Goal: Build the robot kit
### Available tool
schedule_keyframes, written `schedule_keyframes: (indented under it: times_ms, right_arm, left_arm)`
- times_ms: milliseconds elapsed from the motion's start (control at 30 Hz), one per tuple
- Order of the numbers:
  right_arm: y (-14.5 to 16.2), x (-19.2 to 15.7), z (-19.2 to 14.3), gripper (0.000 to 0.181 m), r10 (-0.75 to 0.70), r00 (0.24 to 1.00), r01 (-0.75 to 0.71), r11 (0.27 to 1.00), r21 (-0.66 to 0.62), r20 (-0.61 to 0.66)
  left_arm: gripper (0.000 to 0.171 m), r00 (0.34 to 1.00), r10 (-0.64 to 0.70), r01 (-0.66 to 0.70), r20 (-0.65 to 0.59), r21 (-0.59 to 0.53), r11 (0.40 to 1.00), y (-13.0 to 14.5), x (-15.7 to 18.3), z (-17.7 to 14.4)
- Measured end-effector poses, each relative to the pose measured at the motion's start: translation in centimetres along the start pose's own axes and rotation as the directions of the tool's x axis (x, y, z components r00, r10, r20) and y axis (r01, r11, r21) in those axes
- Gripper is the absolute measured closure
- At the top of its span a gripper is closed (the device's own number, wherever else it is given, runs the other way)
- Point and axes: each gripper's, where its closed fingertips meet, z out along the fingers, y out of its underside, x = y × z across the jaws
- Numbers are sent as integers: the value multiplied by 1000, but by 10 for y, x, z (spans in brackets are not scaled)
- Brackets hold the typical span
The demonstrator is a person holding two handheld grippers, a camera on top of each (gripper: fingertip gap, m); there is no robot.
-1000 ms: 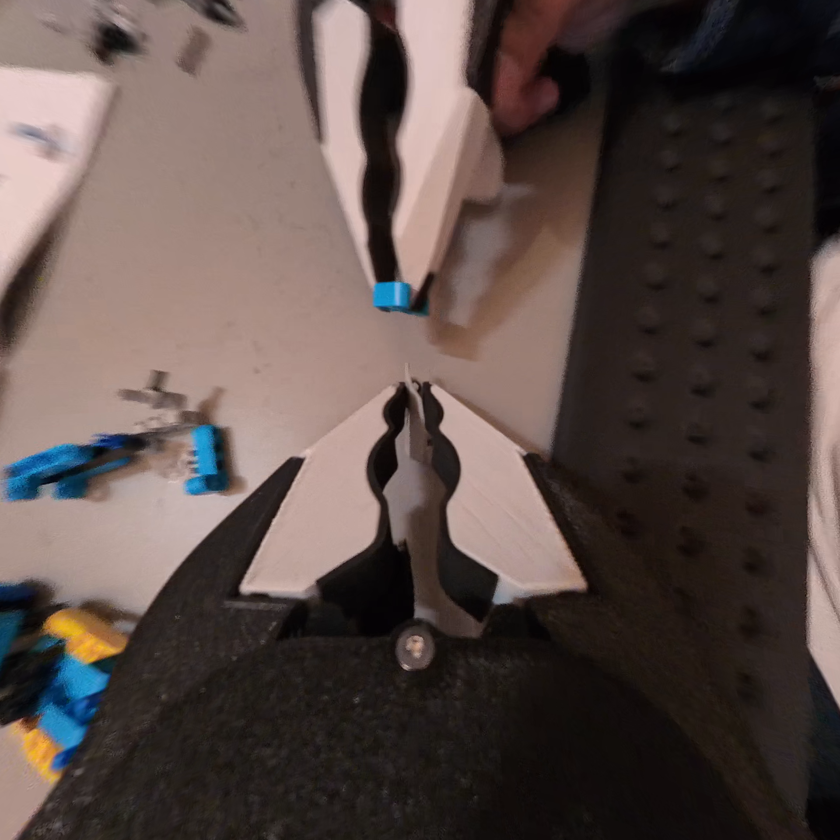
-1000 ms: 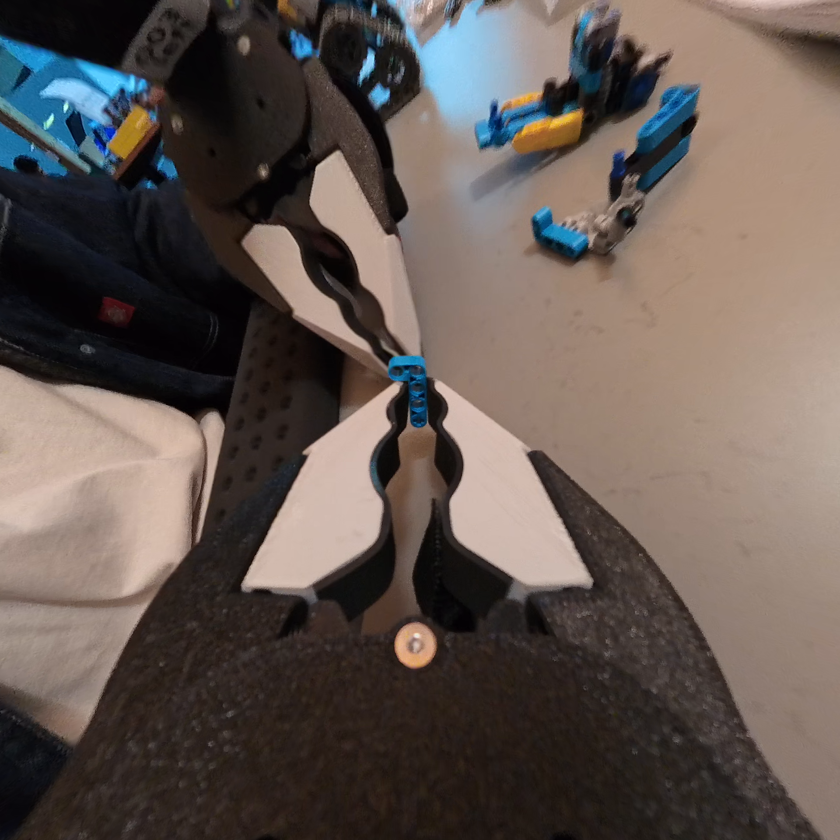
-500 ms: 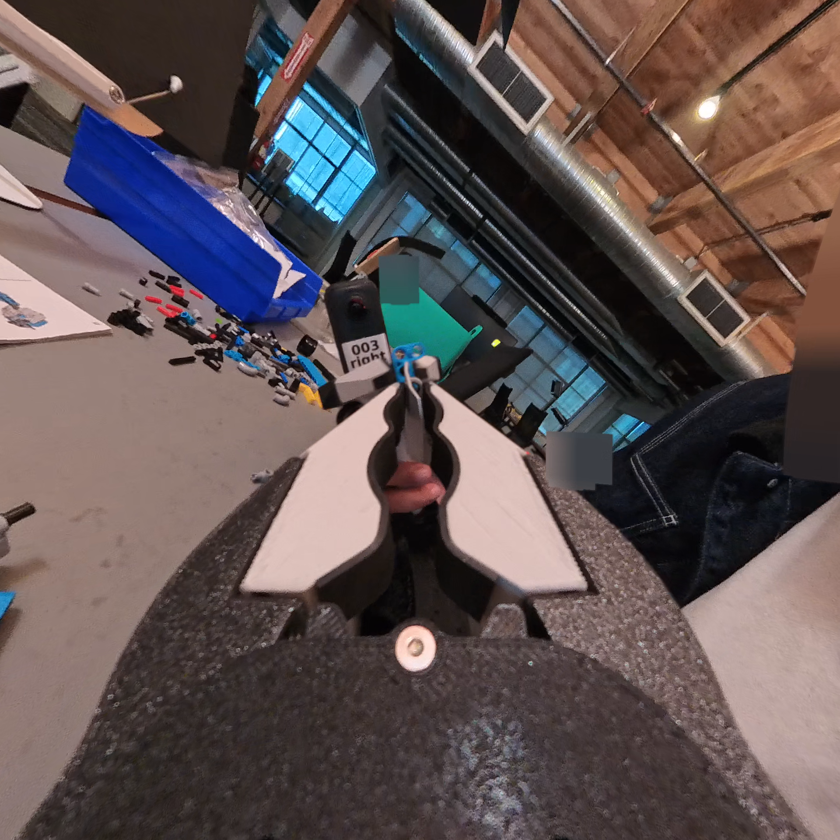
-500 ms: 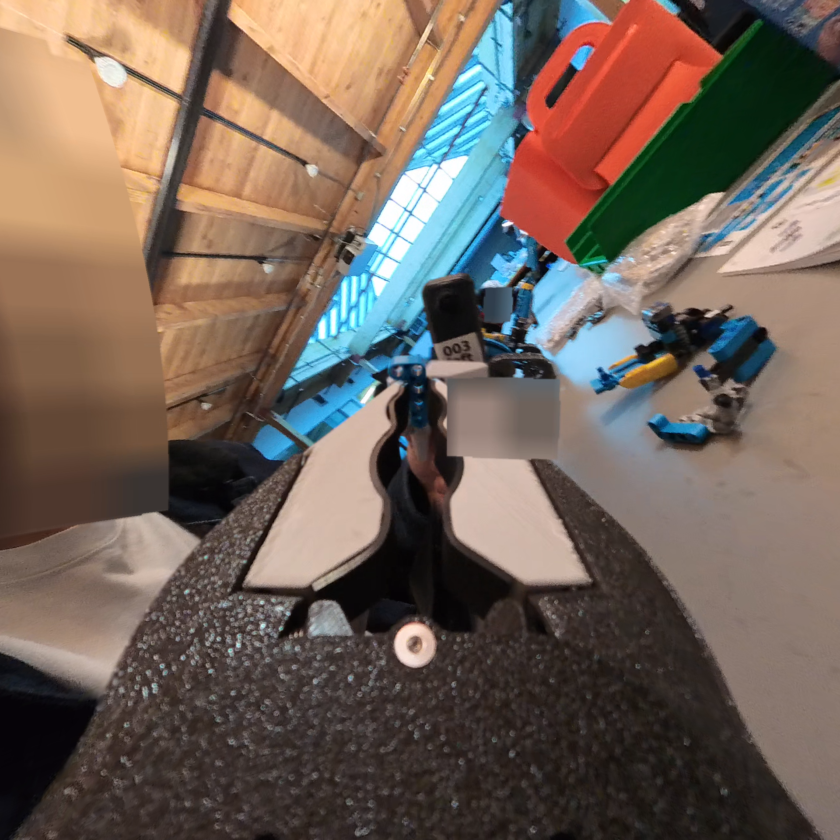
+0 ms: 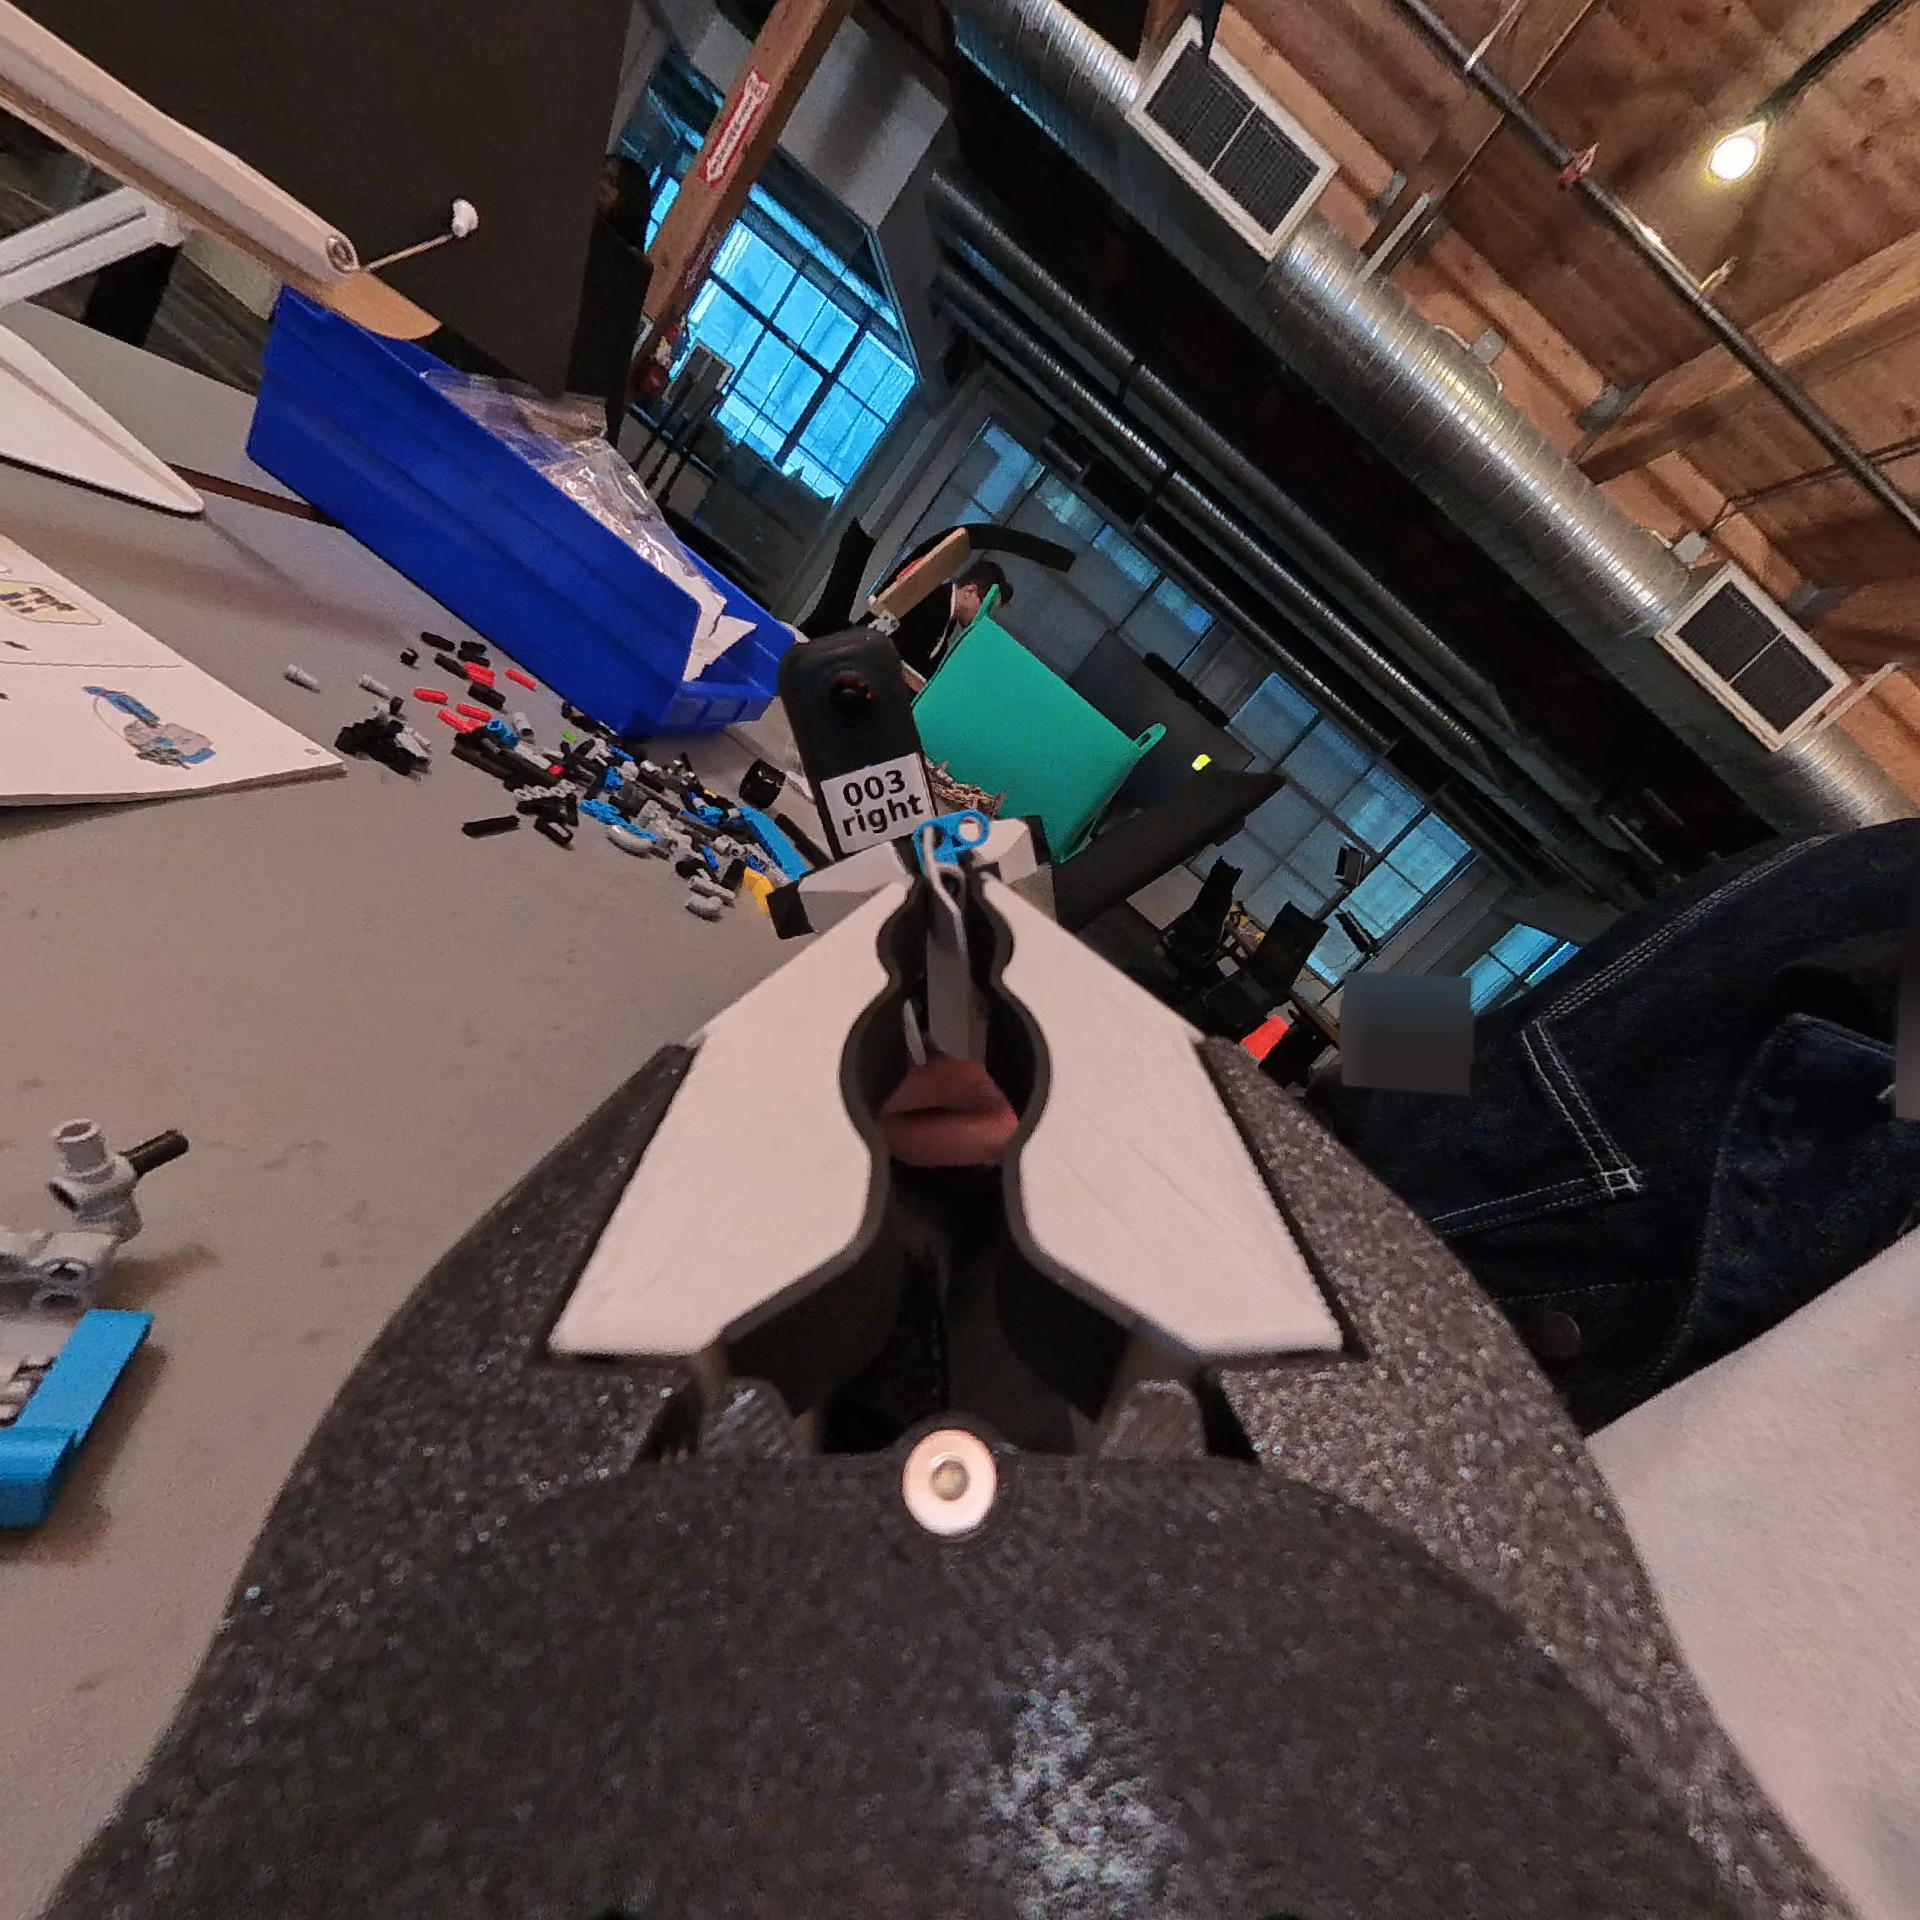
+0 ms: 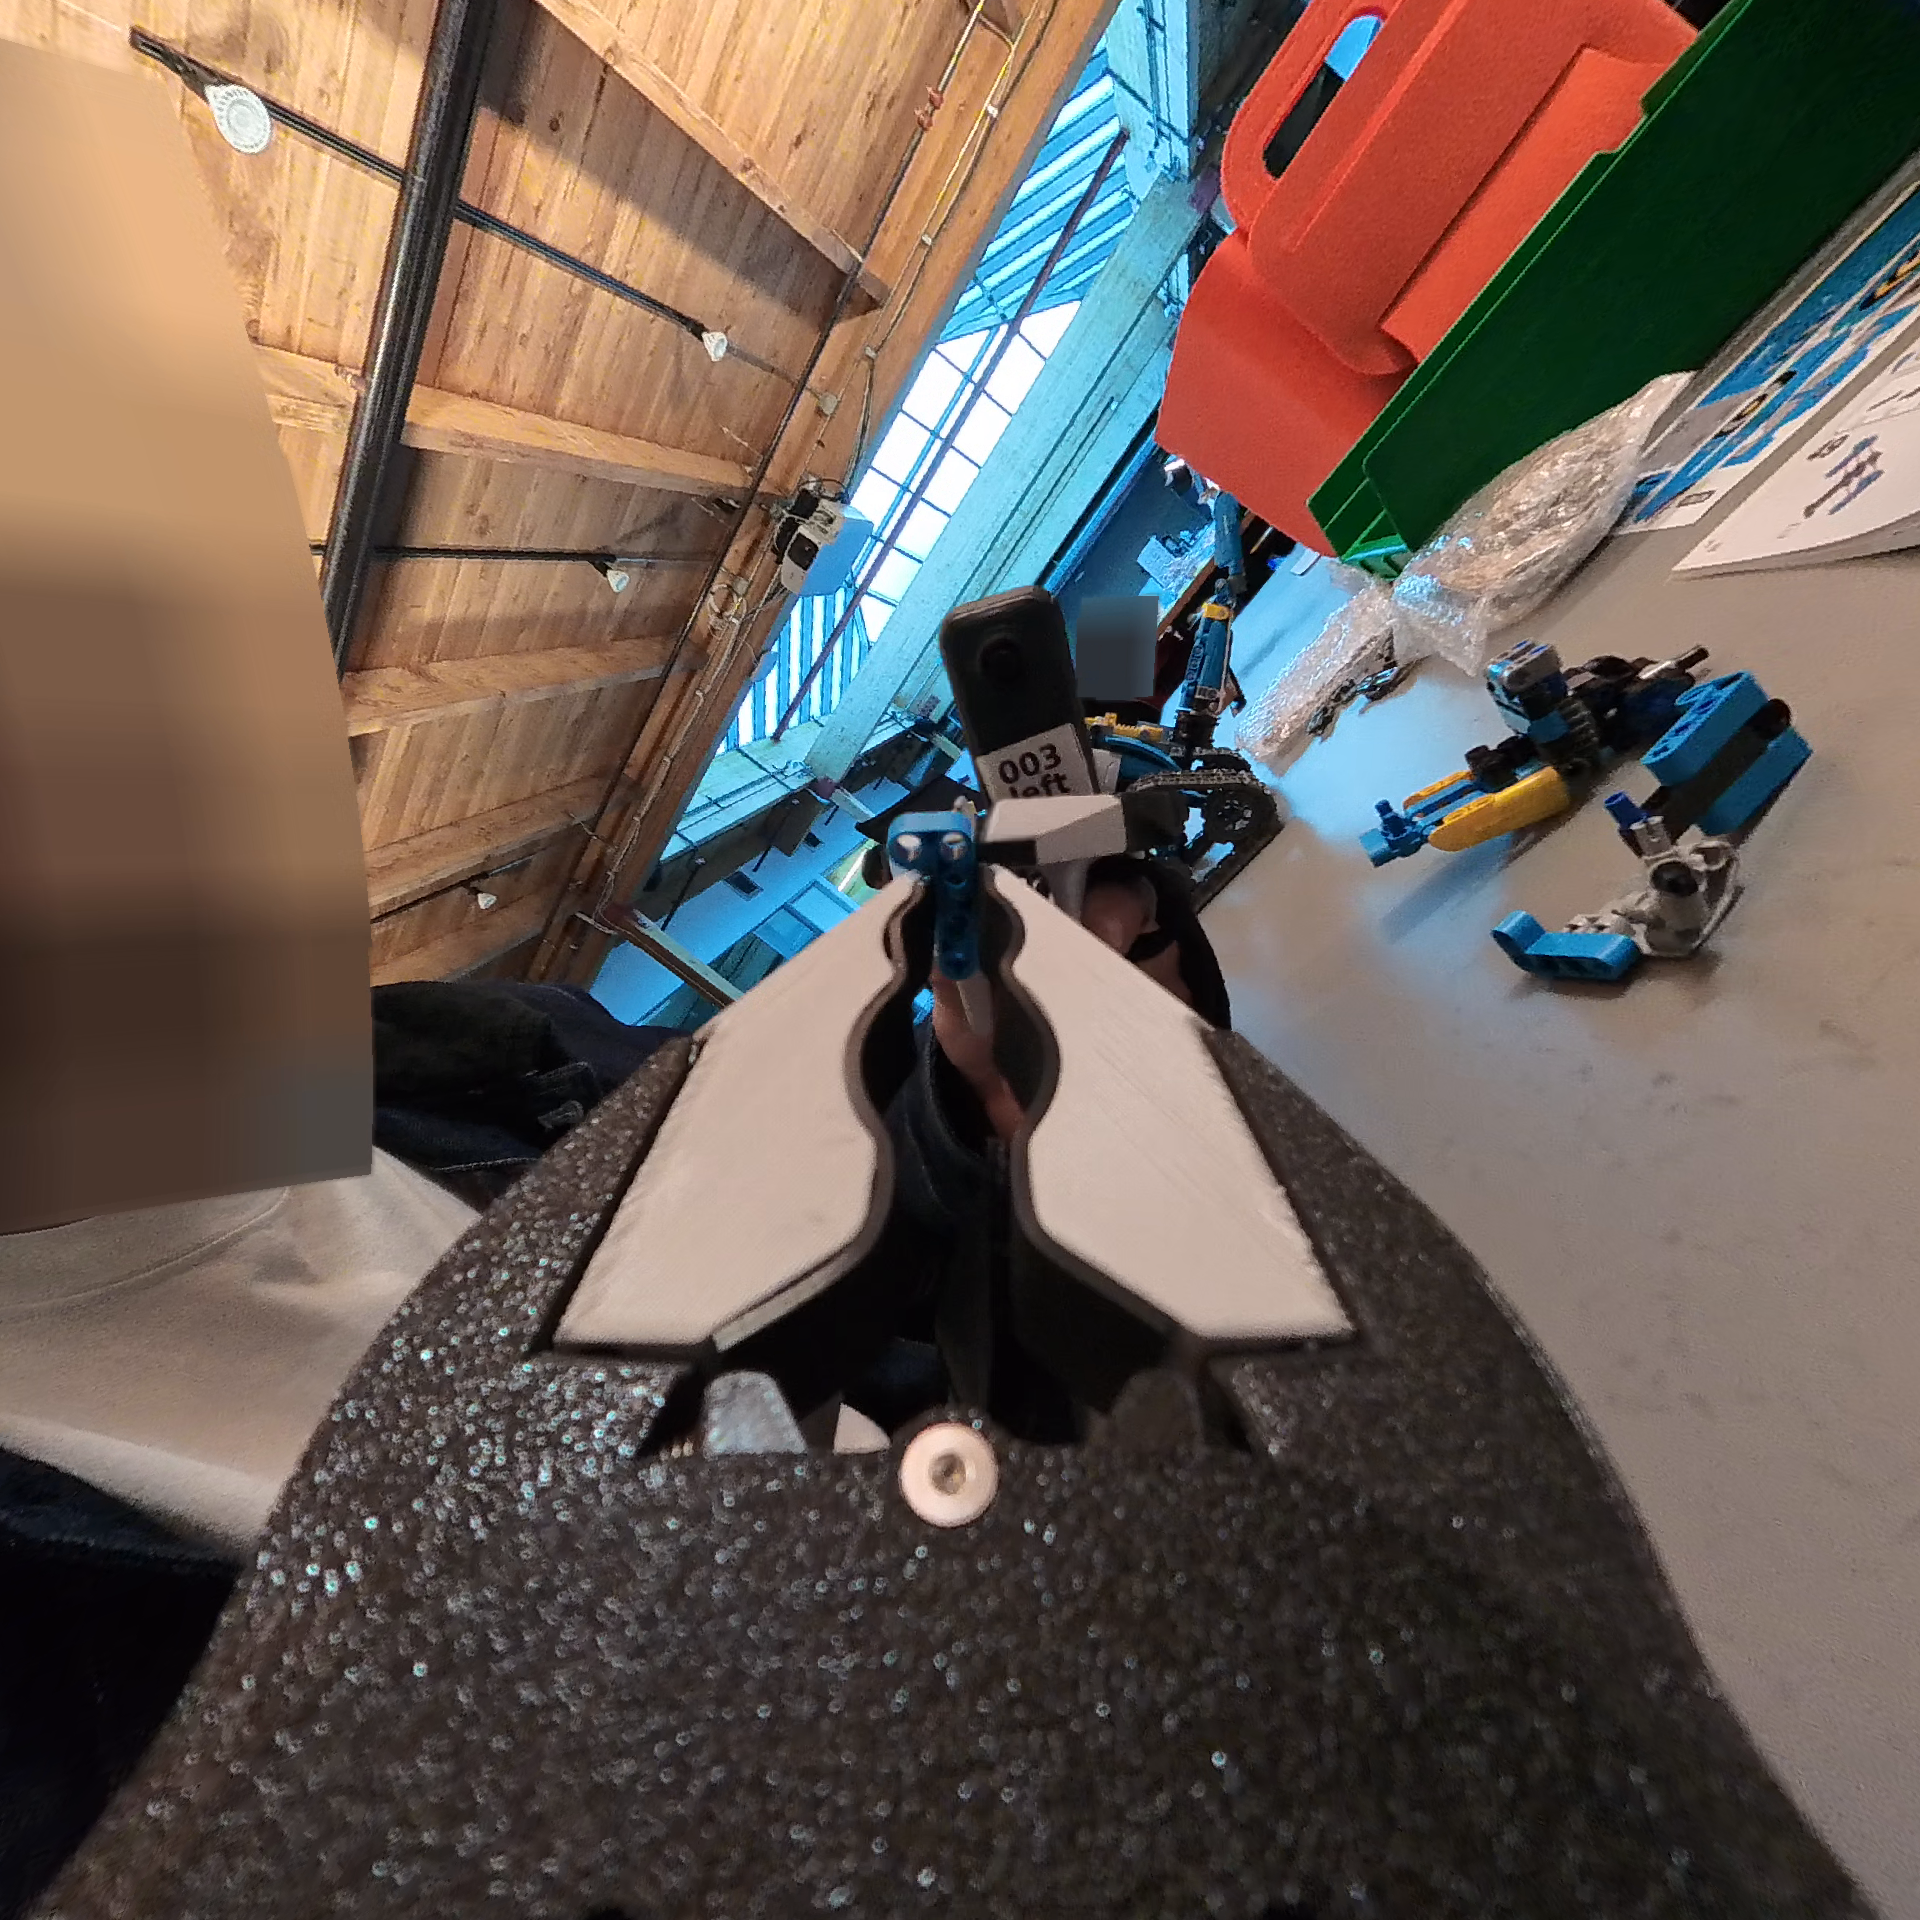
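My left gripper (image 5: 940,883) is shut on a thin light-grey piece (image 5: 945,966) that stands upright between its jaws. My right gripper (image 6: 951,883) is shut on a small blue L-shaped beam with holes (image 6: 951,904). The two grippers are held up off the grey table and face each other tip to tip. In the left wrist view the right gripper (image 5: 914,873) and the blue beam (image 5: 951,836) sit just past my left fingertips. In the right wrist view the left gripper (image 6: 1049,831) lies just behind and to the right of the beam. I cannot tell whether the two pieces touch.
A blue bin (image 5: 468,520), scattered small parts (image 5: 582,779) and an instruction sheet (image 5: 104,717) lie at the far left. Grey and blue pieces (image 5: 62,1299) lie near left. A blue-yellow model (image 6: 1507,790), a blue-grey assembly (image 6: 1621,925), plastic bags (image 6: 1507,561) and orange and green bins (image 6: 1351,312) are at the right. The tips of both grippers are at nearly the same place.
A second ago both grippers pointed down at the table with their tips close. They have tilted up to face each other, still holding their pieces. Over the last half second little has moved.
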Motion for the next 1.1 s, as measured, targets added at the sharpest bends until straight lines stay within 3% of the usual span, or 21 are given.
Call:
schedule_keyframes:
  times_ms: [200, 367, 500, 667, 833, 1000, 1100]
  right_arm:
    - [1, 3, -2, 175, -25, 999, 25, 1000, -9, -34]
    - [6, 7, -5, 174, -140, 983, 130, 988, -85, -120]
    - [8, 10, -6, 175, -117, 985, 106, 990, -93, -124]
    - [9, 14, -7, 174, 55, 996, -58, 997, -52, -69]
    - [10, 19, -10, 175, -61, 986, 47, 995, -89, -153]
    - [16, 24, -13, 175, -30, 985, 8, 992, -128, -170]
    - [17, 20, -14, 174, 13, 992, -29, 992, -123, -128]
  left_arm:
    - [165, 999, 7, -6, 34, -6, 1000, 3, -5, 1]
    - [165, 999, -29, 30, 30, -42, 999, 10, -8, 1]
    - [165, 999, -23, 26, 46, -50, 998, 12, -10, 1]
    - [166, 994, 22, -15, 106, -63, 998, 14, -17, 1]
    - [165, 997, -48, 53, 64, -80, 995, 17, -16, 1]
    - [165, 992, 18, -2, 128, -124, 992, 23, -23, 2]
    - [165, 995, 7, 7, 101, -138, 990, 24, -20, 3]
